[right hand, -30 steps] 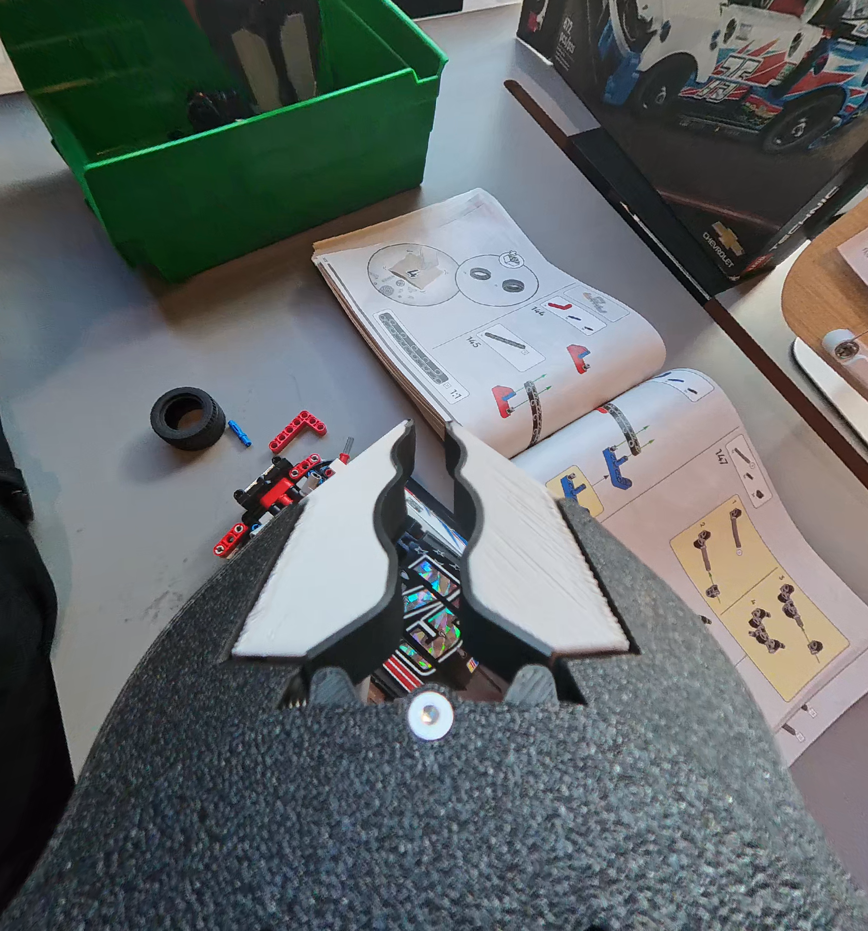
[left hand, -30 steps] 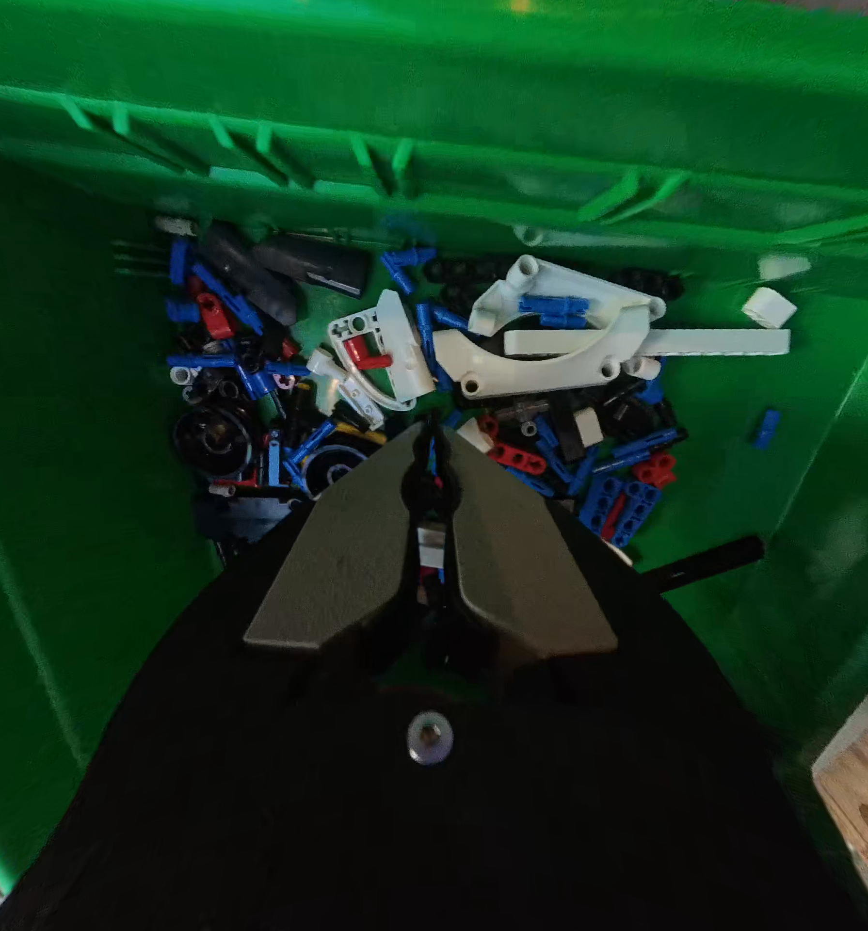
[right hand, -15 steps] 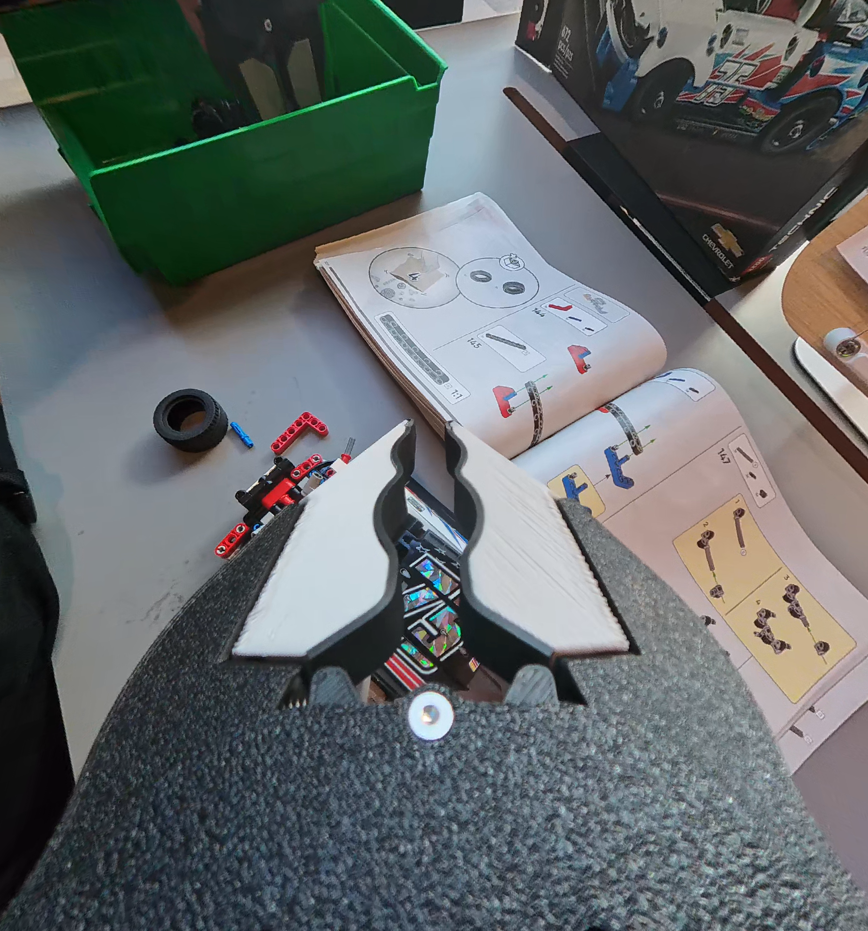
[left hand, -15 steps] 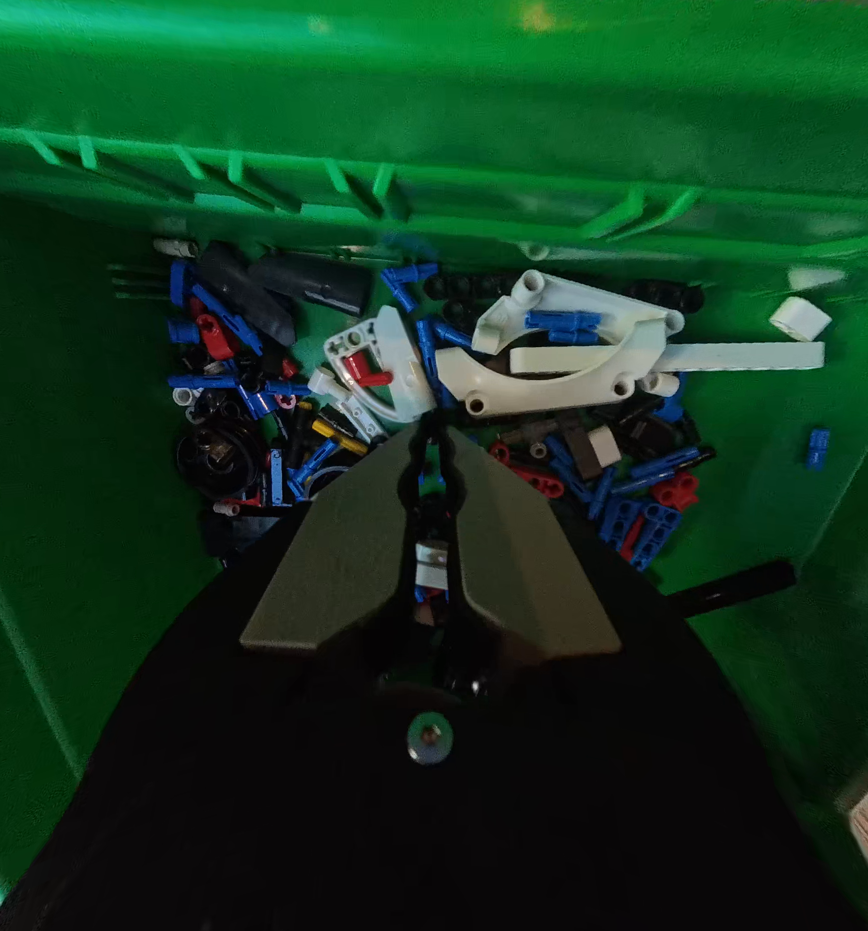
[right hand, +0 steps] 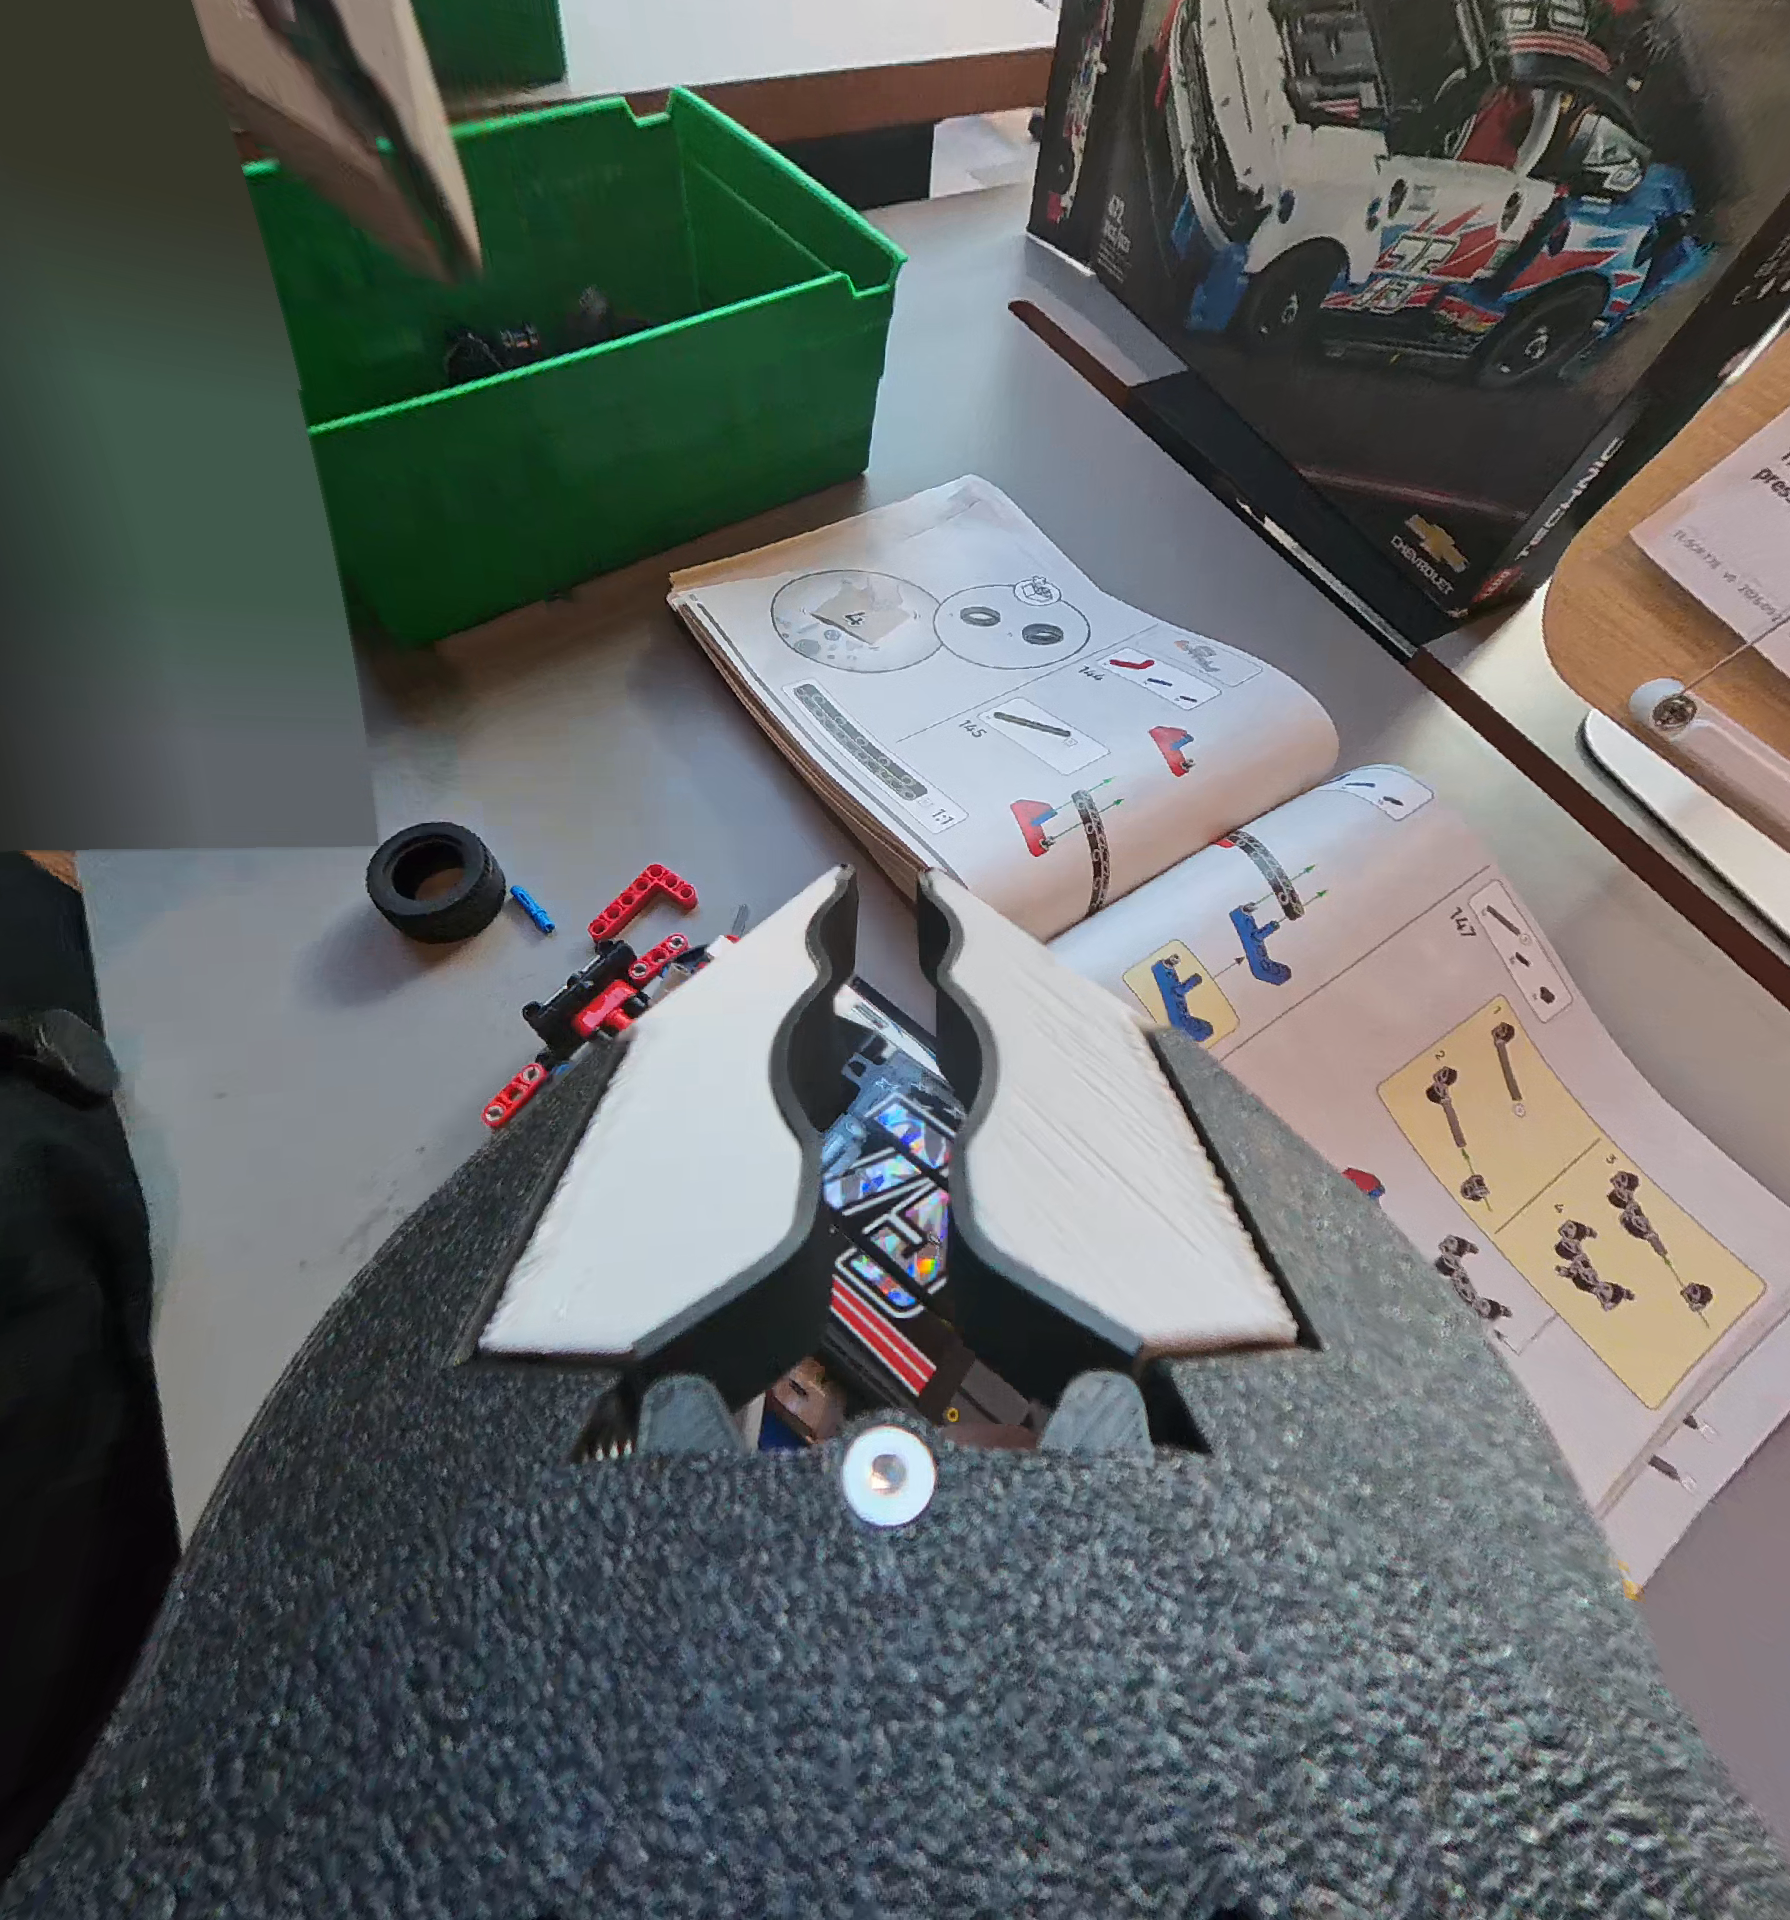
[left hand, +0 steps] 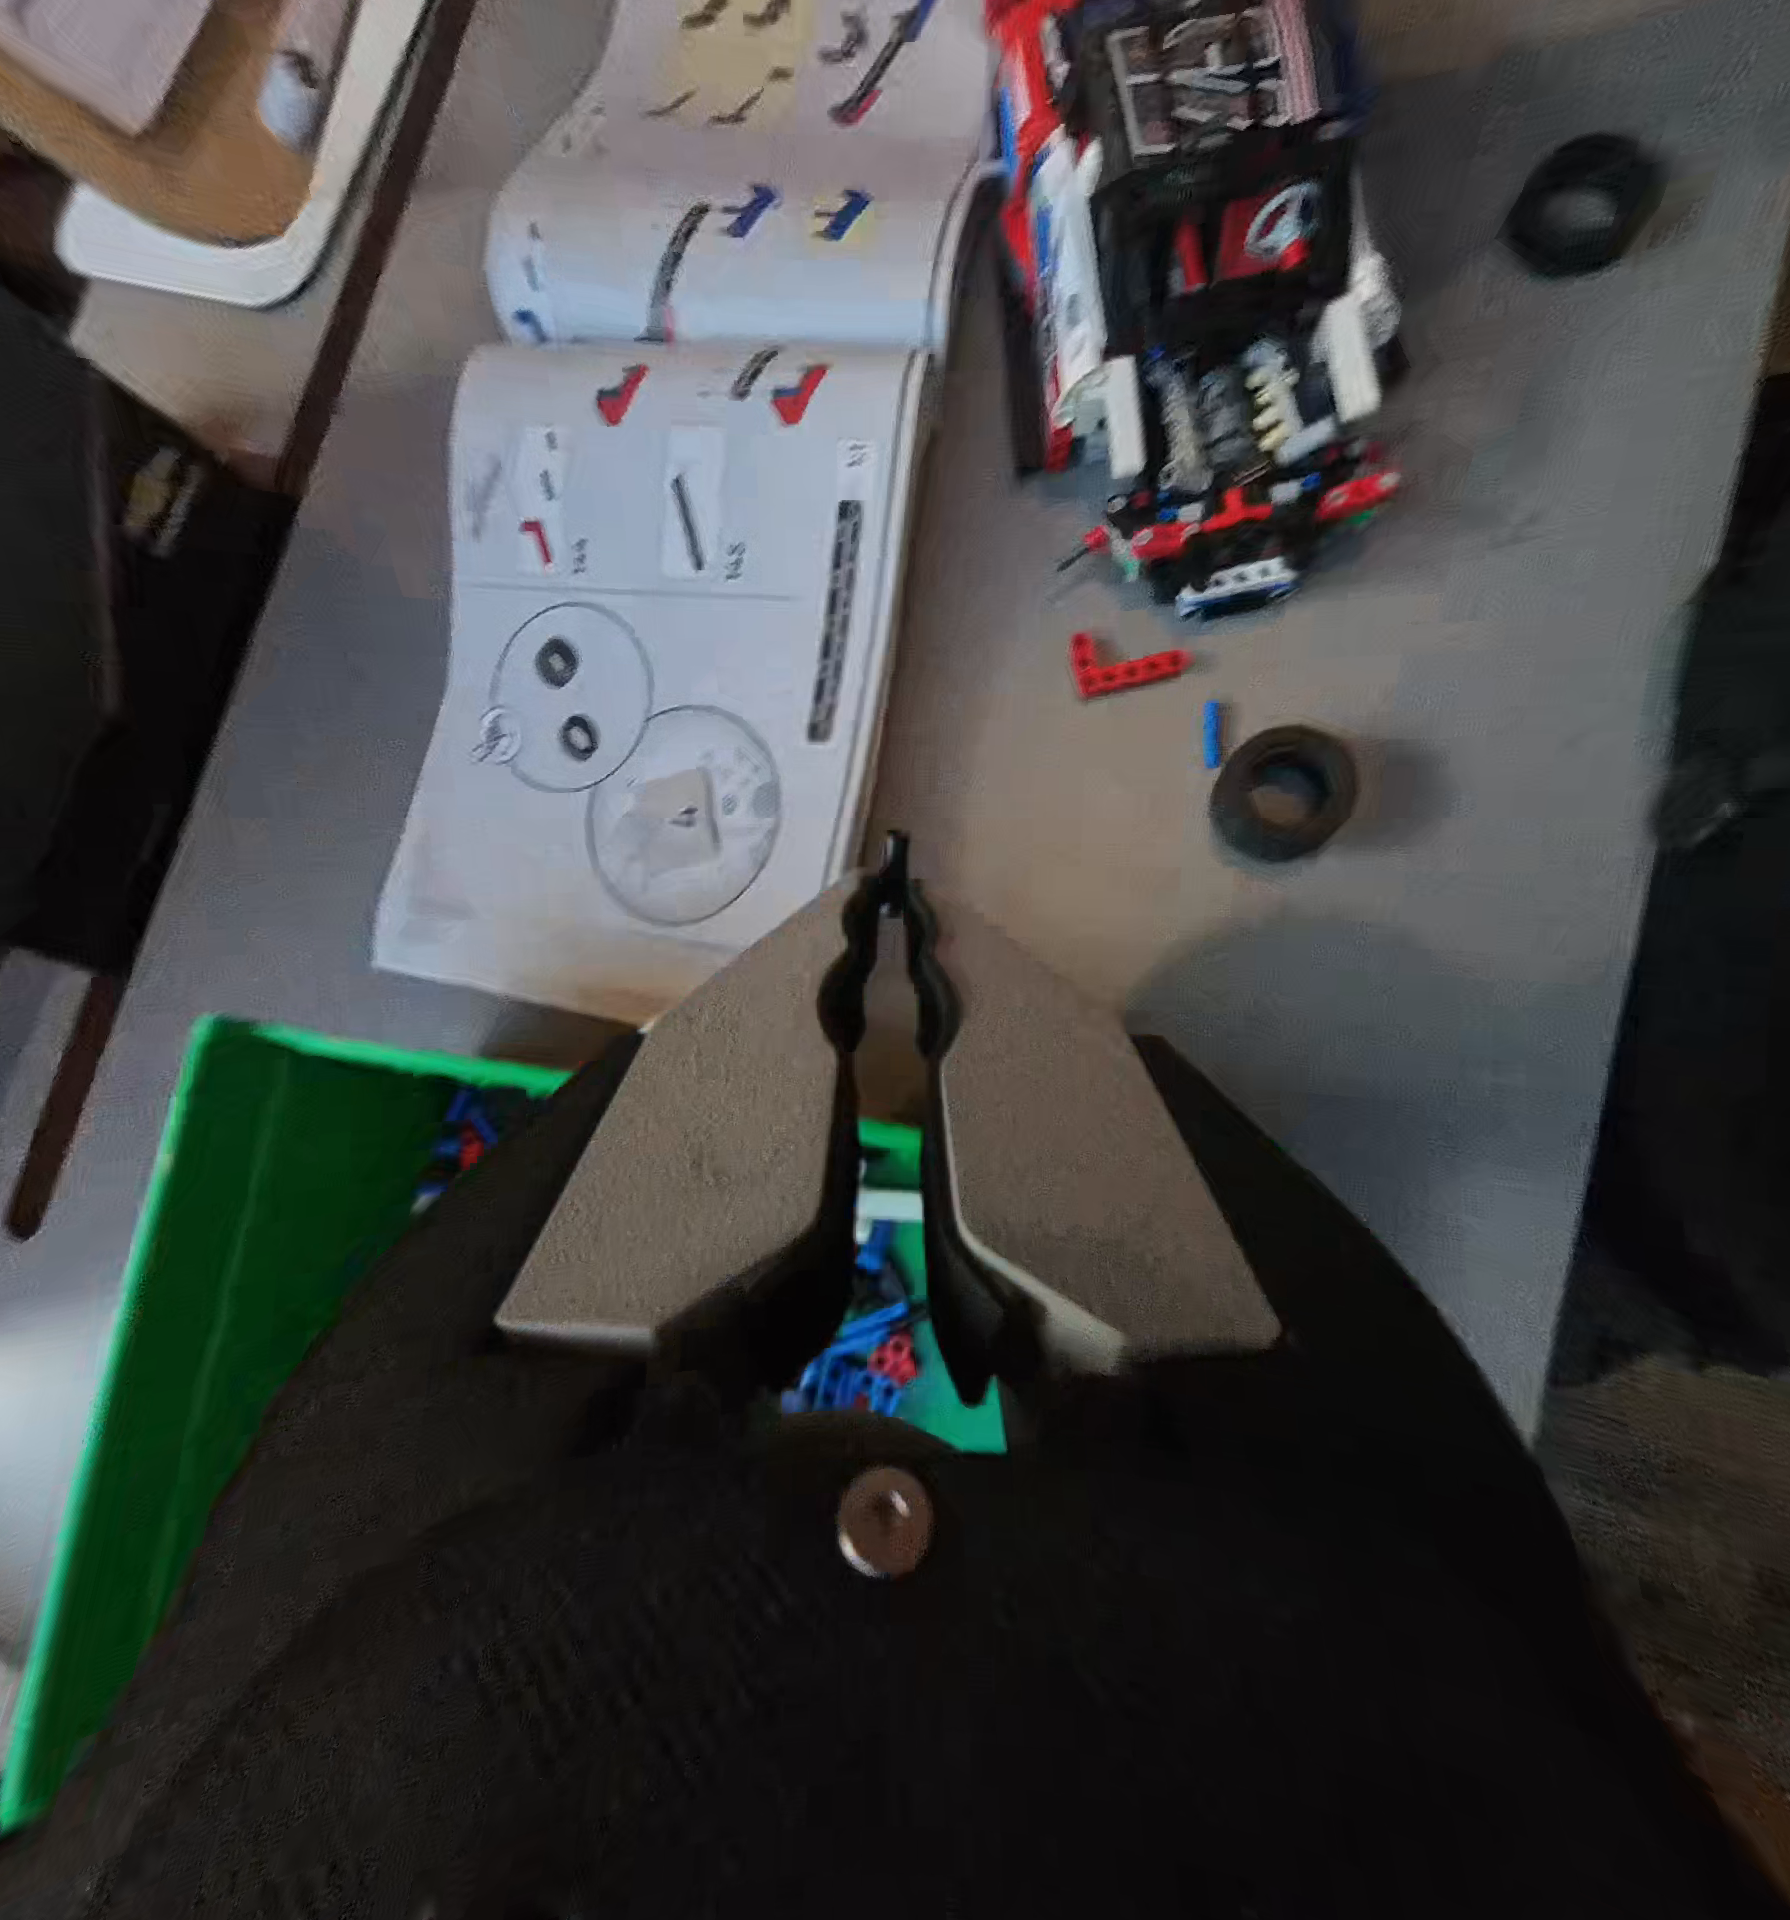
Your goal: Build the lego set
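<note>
Hobby or office-type workspace: grey table (right hand: 558, 727), open instruction booklet (right hand: 1026, 707), green parts bin (right hand: 600, 468), set's printed box (right hand: 1390, 260), half-built toy car (left hand: 1213, 312), wooden-topped table adjoining (right hand: 1639, 582).

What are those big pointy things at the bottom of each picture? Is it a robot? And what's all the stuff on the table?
It's not a robot. A person holds a pincer tool in each hand, and each tool carries a camera looking along its two fingers. One picture is from the left gripper, which pinches a small black piece above the green bin of loose parts. The other is from the right gripper, open and empty, over the half-built car. On the grey table lie an open instruction booklet, a black tyre, a red L-shaped piece and a blue pin.
</note>
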Action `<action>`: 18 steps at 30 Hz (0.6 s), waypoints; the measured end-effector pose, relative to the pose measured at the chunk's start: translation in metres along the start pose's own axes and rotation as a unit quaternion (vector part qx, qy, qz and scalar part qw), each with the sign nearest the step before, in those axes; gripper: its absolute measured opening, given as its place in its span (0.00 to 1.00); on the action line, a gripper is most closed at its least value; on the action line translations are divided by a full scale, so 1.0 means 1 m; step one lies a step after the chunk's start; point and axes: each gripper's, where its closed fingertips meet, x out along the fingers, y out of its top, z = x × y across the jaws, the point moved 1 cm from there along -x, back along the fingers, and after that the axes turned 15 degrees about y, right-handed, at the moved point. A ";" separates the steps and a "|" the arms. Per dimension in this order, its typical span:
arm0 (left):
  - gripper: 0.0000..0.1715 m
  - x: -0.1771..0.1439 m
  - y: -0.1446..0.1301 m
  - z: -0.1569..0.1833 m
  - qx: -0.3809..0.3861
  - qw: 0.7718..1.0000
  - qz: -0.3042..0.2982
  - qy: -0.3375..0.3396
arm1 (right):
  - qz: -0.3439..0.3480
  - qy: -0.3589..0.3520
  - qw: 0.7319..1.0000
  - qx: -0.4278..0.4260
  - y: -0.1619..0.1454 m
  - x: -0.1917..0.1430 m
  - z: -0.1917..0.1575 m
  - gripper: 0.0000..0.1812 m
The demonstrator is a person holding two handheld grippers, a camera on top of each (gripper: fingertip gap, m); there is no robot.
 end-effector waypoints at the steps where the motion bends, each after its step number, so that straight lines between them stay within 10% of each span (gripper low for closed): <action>1: 0.01 0.011 0.014 0.026 -0.008 0.999 -0.003 -0.031 | 0.007 0.004 1.000 -0.002 0.001 0.000 -0.003 0.06; 11: 0.01 0.128 -0.017 0.121 0.161 0.953 -0.221 -0.129 | 0.024 0.004 1.000 -0.020 -0.018 -0.029 -0.027 0.06; 18: 0.07 0.125 -0.017 0.129 0.122 0.953 -0.239 -0.139 | 0.019 -0.005 1.000 -0.011 -0.042 -0.047 -0.031 0.06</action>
